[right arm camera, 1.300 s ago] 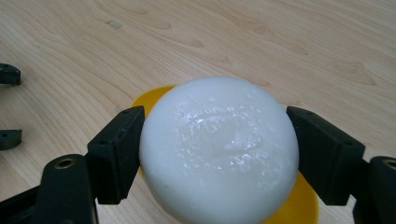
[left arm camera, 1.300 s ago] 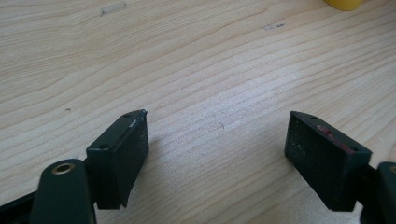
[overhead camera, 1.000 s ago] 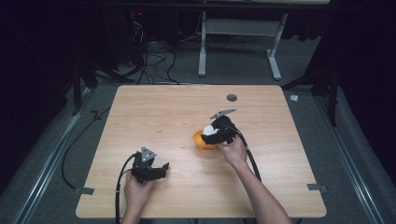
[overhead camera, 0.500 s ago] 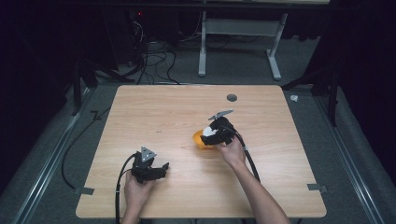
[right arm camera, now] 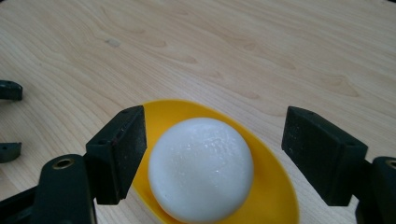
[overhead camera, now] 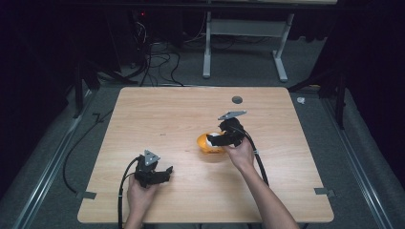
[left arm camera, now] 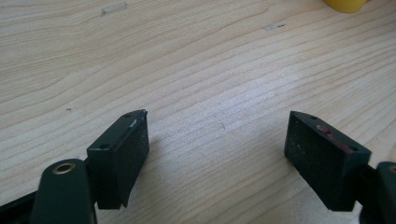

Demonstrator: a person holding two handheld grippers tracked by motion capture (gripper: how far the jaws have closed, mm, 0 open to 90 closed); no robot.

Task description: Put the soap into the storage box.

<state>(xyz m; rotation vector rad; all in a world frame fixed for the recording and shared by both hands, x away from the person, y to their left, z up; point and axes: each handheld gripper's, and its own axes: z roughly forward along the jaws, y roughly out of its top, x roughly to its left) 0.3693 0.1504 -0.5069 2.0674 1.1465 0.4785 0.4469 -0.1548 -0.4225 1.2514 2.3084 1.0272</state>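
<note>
A white ball lies in a shallow yellow bowl just right of the table's middle. My right gripper stands open over the bowl with a jaw on each side of the ball. The left jaw is close to the ball and the right jaw stands well off it. In the high view the right gripper covers most of the bowl. My left gripper is open above bare wood near the front left, with nothing between its jaws. The high view shows the left gripper apart from the bowl.
The wooden table has a round grey hole cover at the back. The bowl's edge peeks in at the top of the left gripper view. Cables trail from both grippers toward the front edge. Dark floor and table legs lie beyond.
The right gripper has barely shifted at the bowl. The left gripper has stayed in place.
</note>
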